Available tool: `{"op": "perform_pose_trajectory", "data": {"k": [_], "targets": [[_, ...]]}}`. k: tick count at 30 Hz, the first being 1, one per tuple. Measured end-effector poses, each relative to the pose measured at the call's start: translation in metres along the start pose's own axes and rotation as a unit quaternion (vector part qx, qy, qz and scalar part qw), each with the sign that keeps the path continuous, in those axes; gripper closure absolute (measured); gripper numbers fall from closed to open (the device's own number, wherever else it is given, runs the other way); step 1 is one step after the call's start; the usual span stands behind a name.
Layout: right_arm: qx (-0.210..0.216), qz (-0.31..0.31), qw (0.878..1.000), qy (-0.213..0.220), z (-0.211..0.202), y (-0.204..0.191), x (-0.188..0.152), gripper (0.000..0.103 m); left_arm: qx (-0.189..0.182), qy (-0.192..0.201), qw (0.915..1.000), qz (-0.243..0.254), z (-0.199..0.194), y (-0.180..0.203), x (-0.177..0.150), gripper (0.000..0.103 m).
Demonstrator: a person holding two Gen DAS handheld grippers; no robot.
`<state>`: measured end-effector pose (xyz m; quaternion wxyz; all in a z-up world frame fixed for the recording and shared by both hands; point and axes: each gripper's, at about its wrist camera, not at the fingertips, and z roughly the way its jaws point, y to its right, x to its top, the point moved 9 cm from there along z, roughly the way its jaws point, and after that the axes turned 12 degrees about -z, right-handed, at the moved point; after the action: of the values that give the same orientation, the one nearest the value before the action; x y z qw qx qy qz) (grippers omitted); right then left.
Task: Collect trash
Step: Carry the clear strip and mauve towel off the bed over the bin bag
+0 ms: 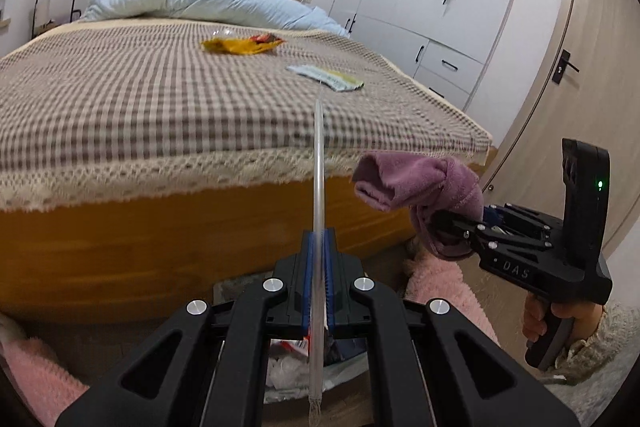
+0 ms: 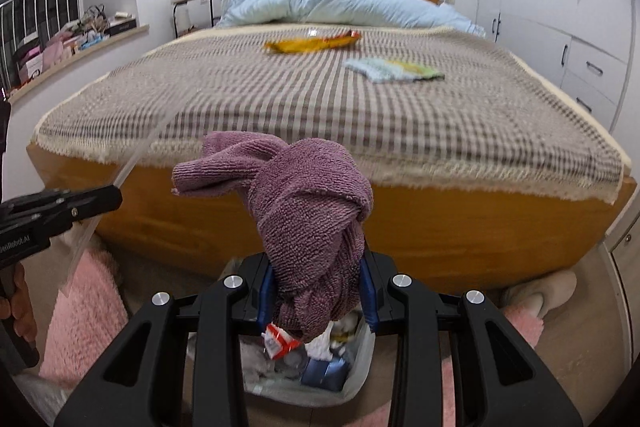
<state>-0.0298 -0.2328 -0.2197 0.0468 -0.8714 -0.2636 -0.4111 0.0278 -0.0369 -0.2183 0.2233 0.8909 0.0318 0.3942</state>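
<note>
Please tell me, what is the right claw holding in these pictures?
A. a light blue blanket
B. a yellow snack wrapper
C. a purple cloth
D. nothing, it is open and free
C: in the right wrist view the right claw is closed on a bunched purple cloth, and the left wrist view shows the same cloth hanging from that claw.

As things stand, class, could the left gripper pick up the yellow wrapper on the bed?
Probably not yet. The left gripper is shut on a clear plastic tube, so its jaws are occupied, and the yellow wrapper lies far up the bed, beyond the footboard.
</note>
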Motion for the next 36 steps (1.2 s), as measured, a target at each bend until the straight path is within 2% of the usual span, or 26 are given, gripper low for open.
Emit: {"op": "perform_pose_trajectory", "data": {"k": [5,10,36], "targets": [[0.015,0.006,1.0,-0.024,0.01,-0.012,-0.017,0.069,0.002,-0.011,0.9999,-0.009,0.005,-0.004,-0.009,0.1],[0.022,0.0,0.999,-0.027,0.014,-0.021,-0.02,0.069,0.003,-0.018,0.9998,-0.007,0.011,-0.005,-0.013,0.1],[0.031,0.007,0.997,-0.065,0.038,-0.02,-0.036,0.069,0.012,-0.045,0.9988,-0.013,0.037,-0.016,-0.022,0.1]]}}
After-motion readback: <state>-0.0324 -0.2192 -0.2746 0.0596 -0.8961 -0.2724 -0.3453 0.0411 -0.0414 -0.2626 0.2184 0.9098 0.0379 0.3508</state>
